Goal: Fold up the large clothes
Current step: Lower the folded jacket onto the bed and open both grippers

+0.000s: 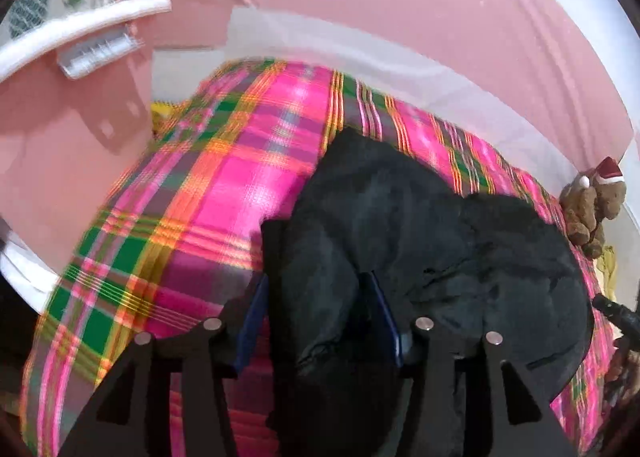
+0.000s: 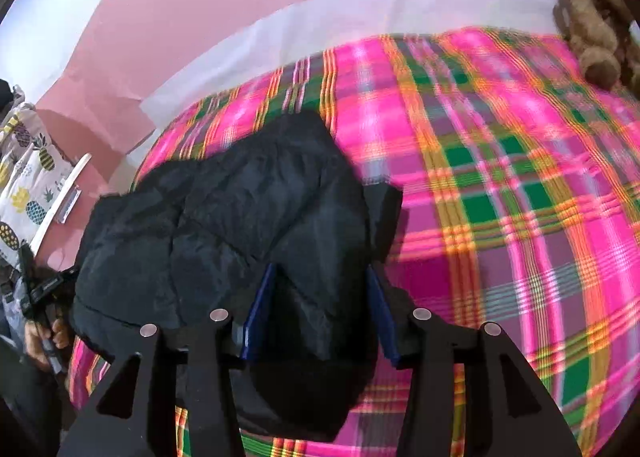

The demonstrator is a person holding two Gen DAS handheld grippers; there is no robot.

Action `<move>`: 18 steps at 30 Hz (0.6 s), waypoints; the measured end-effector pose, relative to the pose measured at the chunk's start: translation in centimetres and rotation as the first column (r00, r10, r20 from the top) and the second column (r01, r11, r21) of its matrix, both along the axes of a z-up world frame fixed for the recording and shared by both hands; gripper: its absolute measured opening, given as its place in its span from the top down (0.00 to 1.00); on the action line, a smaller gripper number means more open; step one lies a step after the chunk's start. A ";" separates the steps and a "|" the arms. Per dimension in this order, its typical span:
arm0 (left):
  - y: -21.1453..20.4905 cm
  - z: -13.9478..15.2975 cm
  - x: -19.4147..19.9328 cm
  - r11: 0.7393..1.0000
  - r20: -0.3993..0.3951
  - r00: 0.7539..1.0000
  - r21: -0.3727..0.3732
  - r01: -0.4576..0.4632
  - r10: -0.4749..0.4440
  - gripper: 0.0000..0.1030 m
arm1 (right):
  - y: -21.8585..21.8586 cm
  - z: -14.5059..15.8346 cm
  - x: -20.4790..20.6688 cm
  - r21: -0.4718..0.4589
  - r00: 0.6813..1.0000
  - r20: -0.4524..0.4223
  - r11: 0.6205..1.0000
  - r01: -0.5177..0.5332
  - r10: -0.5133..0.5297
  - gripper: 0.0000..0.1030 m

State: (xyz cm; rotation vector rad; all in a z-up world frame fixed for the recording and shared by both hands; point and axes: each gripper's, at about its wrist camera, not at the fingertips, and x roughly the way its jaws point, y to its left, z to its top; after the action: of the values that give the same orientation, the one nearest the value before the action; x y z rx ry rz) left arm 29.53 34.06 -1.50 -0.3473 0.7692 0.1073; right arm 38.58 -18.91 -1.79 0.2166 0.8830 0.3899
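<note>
The left tool (image 1: 316, 289) and the right tool (image 2: 320, 289) each grip a fold of the black garment (image 2: 224, 209) between their fingers. It lies bunched on the plaid bed cover (image 2: 500, 185), a teddy bear (image 1: 592, 209) near its far edge.

Your garment (image 1: 420, 225) lies on the bedspread (image 1: 192, 193), which covers the bed, with the wall (image 1: 380, 9) behind it. Each gripper (left (image 1: 316, 277), right (image 2: 320, 277)) has a fold of that garment between its jaws. The stuffed toy (image 1: 592, 205) sits at the bed's edge, right of the garment and apart from it.
</note>
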 end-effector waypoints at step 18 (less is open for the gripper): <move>-8.4 -0.7 0.6 0.986 -0.021 0.994 0.120 0.111 -0.110 0.47 | 4.0 -1.4 -1.1 -0.170 0.997 -0.007 0.983 -0.075 0.075 0.54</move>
State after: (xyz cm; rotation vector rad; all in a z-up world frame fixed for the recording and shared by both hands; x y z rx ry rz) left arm 30.10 25.64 -2.17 -0.1882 0.7911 0.0520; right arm 37.45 -14.95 -3.24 0.0260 0.9213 0.3828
